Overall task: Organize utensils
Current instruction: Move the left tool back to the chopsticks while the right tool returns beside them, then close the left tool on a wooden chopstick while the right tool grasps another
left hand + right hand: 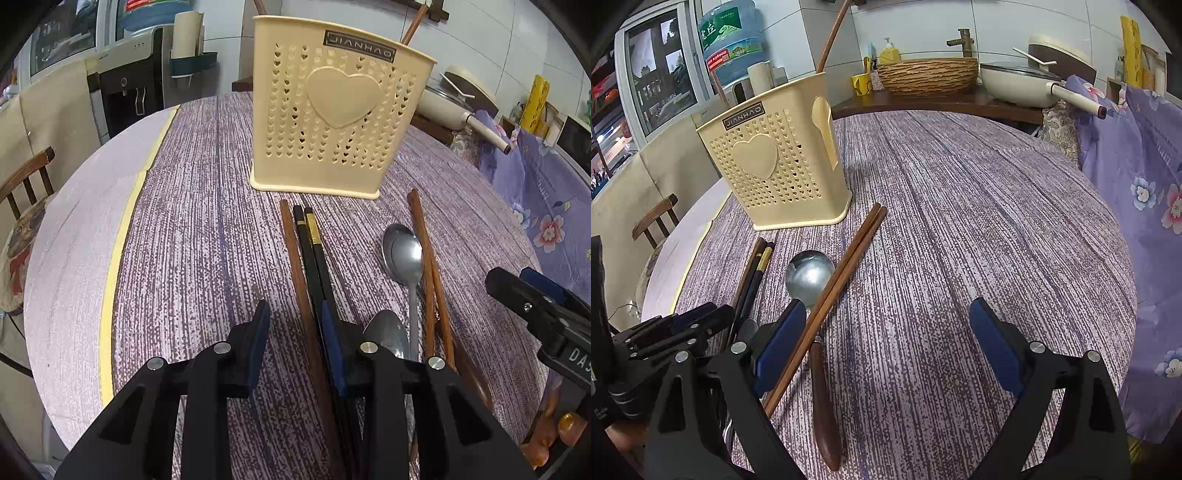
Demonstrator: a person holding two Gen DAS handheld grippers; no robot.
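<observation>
A cream perforated utensil holder (pixel 332 110) (pixel 775 166) stands on the purple tablecloth, with a brown chopstick (pixel 413 22) sticking out of it. In front of it lie a single brown chopstick (pixel 291 243), two black chopsticks with gold bands (pixel 310 236), a steel spoon (pixel 402 254), a brown chopstick pair (pixel 428 258) and a wooden-handled spoon (pixel 823 406). My left gripper (pixel 294 306) is low over the table. The single brown chopstick lies in its gap beside the right pad, and the left pad is clear of it. My right gripper (pixel 886 305) stands wide open over bare cloth, right of the brown pair (pixel 849 266).
The round table's left edge carries a yellow tape strip (pixel 122 240). A wooden chair (pixel 26 177) stands beyond it. At the back are a woven basin (pixel 927 75) and a lidded pan (pixel 1015 81). A floral cloth (pixel 1137 147) hangs at the right.
</observation>
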